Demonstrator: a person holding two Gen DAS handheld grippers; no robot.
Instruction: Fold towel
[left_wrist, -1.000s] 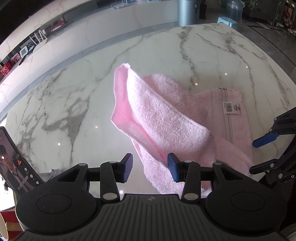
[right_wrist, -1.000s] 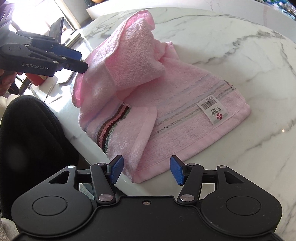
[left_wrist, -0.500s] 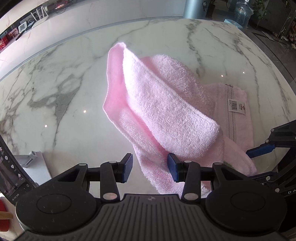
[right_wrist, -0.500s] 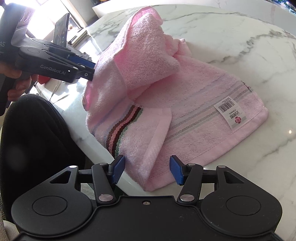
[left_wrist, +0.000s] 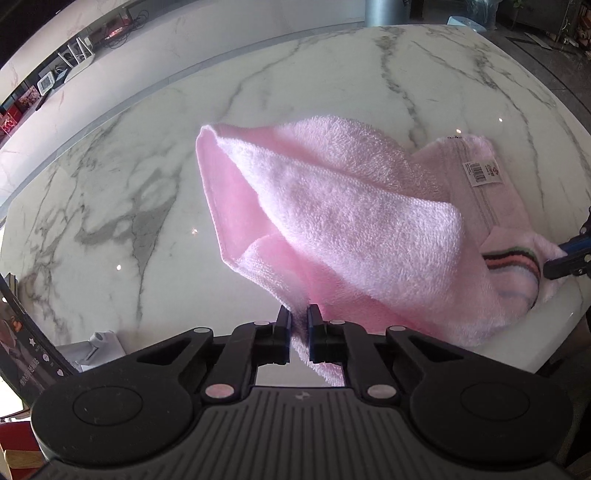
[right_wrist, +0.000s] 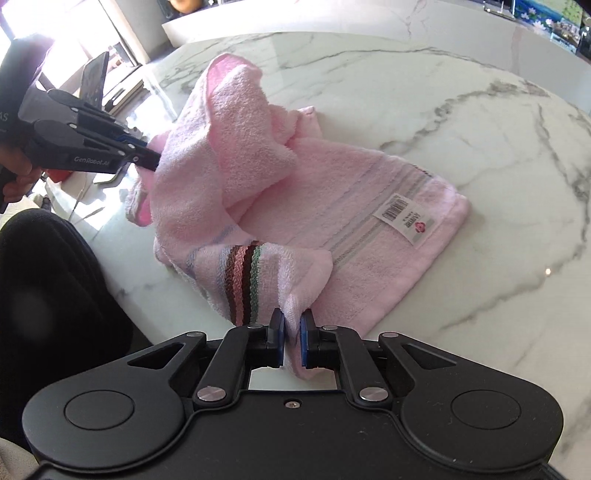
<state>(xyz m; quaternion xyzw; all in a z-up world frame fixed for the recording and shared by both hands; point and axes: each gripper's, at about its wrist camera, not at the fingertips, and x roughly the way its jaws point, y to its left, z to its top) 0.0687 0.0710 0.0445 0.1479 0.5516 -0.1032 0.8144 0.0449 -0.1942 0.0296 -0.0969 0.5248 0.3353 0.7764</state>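
- Left hand-held gripper (left_wrist: 297, 319) and right hand-held gripper (right_wrist: 292, 325): each clamped on a near edge of the pink towel (right_wrist: 332, 206).
- Towel rumpled, near part raised; far labelled end flat on the worktop (right_wrist: 461, 110).
- Fold judged barely begun.

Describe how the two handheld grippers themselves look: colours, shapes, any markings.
Both are matte black plastic. The left gripper and right gripper each have a ribbed body, two round discs, angular linkage arms with silver pivot screws, and blue pads inside the fingers. Seen from the right wrist camera, the left gripper carries white "GenRobot.AI" lettering. No cables show.
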